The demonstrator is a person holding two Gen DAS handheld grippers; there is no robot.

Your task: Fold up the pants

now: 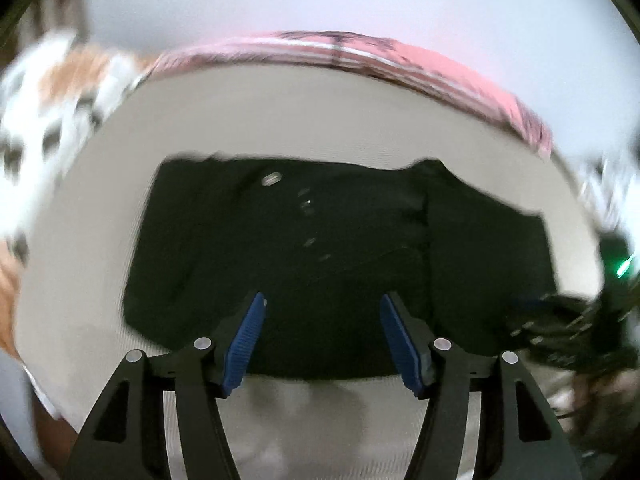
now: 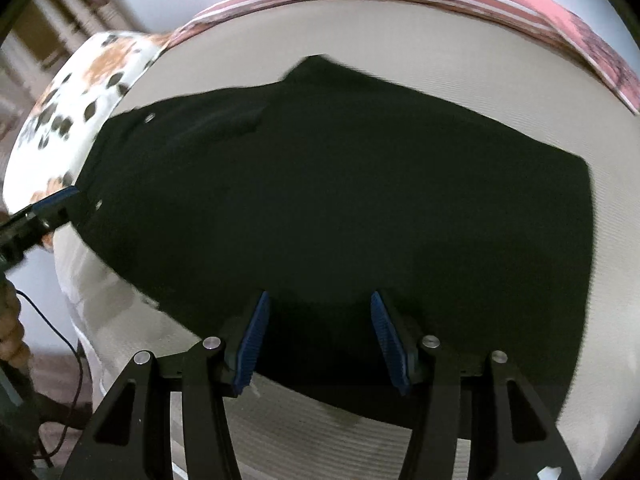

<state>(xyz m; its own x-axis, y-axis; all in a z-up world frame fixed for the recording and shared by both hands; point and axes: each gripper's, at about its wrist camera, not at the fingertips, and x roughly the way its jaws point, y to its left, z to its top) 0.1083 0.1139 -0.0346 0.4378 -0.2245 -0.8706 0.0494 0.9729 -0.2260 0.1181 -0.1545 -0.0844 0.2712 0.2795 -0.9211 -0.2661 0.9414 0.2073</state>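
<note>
Two grippers are ours to work with here, and one pair of black pants [image 1: 320, 240] lies folded flat on the pale grey bed surface [image 1: 280, 120]. At the far left we see one white pillow with brown and dark spots [image 1: 52, 92], badly blurred; along the far edge runs one pink striped cloth [image 1: 400, 60].

In the left wrist view, our left gripper [image 1: 322, 304] hangs above the near hem of the pants, its blue pads [image 1: 250, 336] spread apart with nothing between them. We count four small pale buttons and one oval metal tag on the fabric, all smeared. At the right edge a dark shape is too blurred for us to identify.

In the right wrist view, our right gripper [image 2: 320, 300] likewise stands parted and empty over the pants' near edge. The folds are lost in black.
</note>
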